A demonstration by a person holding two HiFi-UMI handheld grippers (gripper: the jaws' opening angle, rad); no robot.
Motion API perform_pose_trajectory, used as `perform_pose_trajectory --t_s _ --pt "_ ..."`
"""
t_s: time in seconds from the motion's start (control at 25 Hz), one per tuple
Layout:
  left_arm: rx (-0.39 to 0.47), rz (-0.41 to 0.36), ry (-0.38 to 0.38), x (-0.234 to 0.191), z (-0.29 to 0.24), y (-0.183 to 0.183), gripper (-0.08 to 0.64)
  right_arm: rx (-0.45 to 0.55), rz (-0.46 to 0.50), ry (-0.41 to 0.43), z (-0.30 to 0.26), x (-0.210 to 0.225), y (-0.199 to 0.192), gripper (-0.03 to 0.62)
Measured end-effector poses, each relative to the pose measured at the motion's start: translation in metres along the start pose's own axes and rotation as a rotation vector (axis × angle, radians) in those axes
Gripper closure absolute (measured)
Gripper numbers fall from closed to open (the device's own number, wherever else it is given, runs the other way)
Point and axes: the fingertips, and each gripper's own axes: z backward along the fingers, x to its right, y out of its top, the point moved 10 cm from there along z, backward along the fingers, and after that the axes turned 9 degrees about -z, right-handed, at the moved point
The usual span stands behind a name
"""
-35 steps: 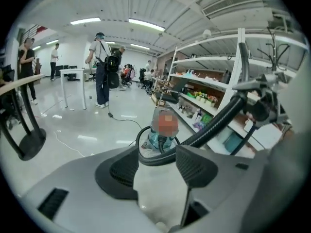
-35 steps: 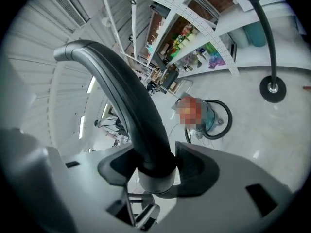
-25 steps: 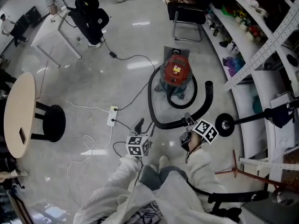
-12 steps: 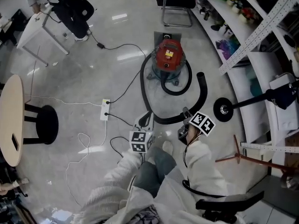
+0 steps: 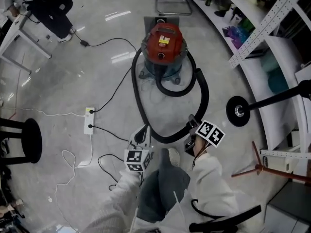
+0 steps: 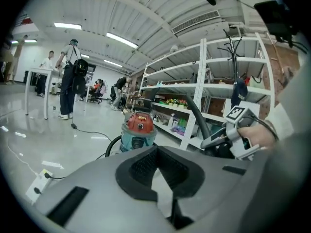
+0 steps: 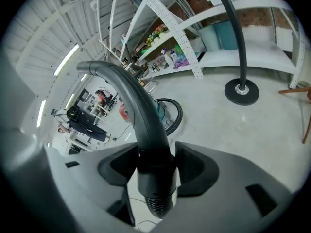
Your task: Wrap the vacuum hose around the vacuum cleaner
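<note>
The vacuum cleaner (image 5: 163, 42), with a red lid on a teal drum, stands on the floor ahead of me. Its black hose (image 5: 135, 89) runs down the left side, curves across in front of my feet and rises again on the right. My right gripper (image 5: 191, 124) is shut on the hose near its cuffed end (image 7: 154, 166), and the stiff curved part arches up and away from the jaws. My left gripper (image 5: 142, 132) hangs just left of the hose bend. It is shut with nothing between its jaws (image 6: 155, 154). The vacuum (image 6: 138, 127) shows beyond them.
A white power strip (image 5: 89, 120) with trailing cables lies on the floor at left. Shelving (image 5: 257, 23) lines the right side, with a black round stand base (image 5: 238, 111) and a red-legged stand (image 5: 262, 165) before it. A black stool (image 5: 26, 140) stands far left. People (image 6: 68, 79) stand in the distance.
The person has stepped closer to the vacuum, which now looms larger. The hose loop has come in nearer to the drum with the right gripper. The left gripper's jaws have come together.
</note>
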Motion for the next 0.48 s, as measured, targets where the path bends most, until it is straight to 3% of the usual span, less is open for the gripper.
perform_pose_trajectory --t_s 0.12,0.28,0.48 --pt "0.034 -0.015 -0.003 -0.013 -0.047 -0.066 0.557 0.043 -0.020 0.038 -0.055 0.049 0.008 0.351" --pt "0.084 -0.058 -0.031 -0.028 -0.109 -0.134 0.557 0.071 0.041 0.045 -0.121 0.105 0.024 0.351" --pt "0.115 -0.173 -0.074 -0.031 -0.179 -0.183 0.557 0.088 0.125 -0.048 -0.180 0.173 0.043 0.351"
